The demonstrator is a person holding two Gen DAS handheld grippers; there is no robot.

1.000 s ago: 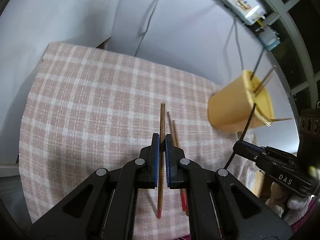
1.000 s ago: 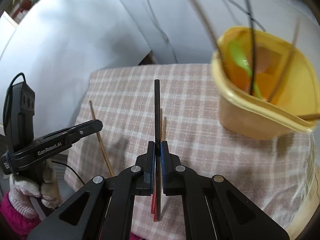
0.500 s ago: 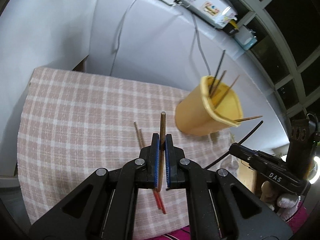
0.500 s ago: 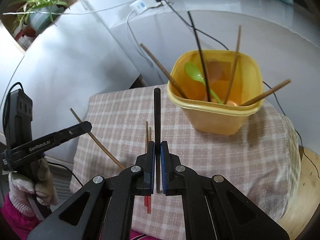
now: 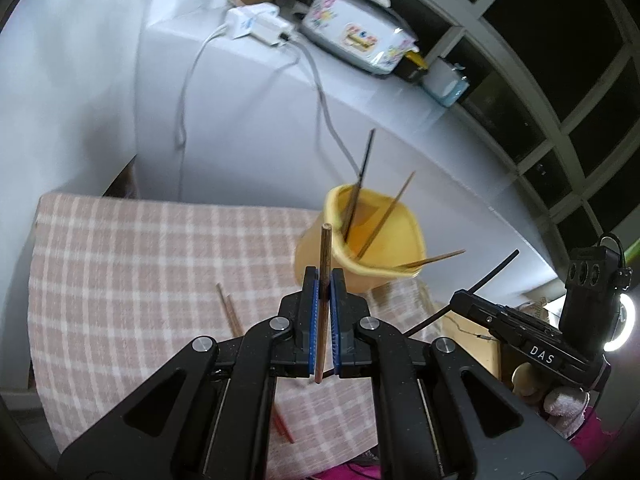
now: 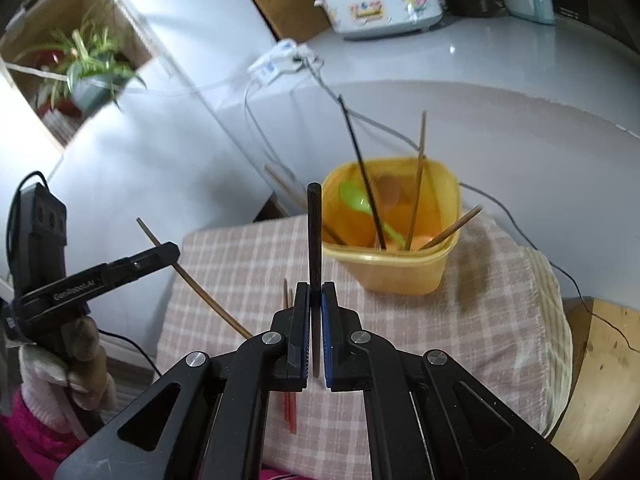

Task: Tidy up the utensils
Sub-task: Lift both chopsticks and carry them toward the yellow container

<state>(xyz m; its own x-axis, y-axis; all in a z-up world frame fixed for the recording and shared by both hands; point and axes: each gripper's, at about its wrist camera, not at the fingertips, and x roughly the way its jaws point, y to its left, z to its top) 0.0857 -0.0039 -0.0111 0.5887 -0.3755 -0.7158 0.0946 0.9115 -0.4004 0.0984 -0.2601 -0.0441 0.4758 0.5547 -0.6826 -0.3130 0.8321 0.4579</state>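
Note:
My left gripper (image 5: 324, 278) is shut on a brown wooden chopstick (image 5: 325, 246), held in the air above the checked tablecloth (image 5: 120, 280). My right gripper (image 6: 315, 292) is shut on a black chopstick (image 6: 314, 228), also off the table. Ahead of both stands a yellow container (image 6: 400, 272) holding several chopsticks and a green spoon (image 6: 356, 200). A pair of red-tipped chopsticks (image 6: 290, 408) lies on the cloth below the grippers. Each gripper shows in the other's view: the right (image 5: 460, 302) and the left (image 6: 172, 248).
A white counter behind the table carries a floral rice cooker (image 5: 356, 40) and a power strip (image 5: 256, 22) with cables hanging down. A potted plant (image 6: 88, 68) sits in a shelf at the left. A wooden surface (image 6: 592, 360) lies right of the table.
Both grippers have risen and drawn back from the table with their chopsticks still clamped. The yellow container now sits farther off and nearer the middle of each view.

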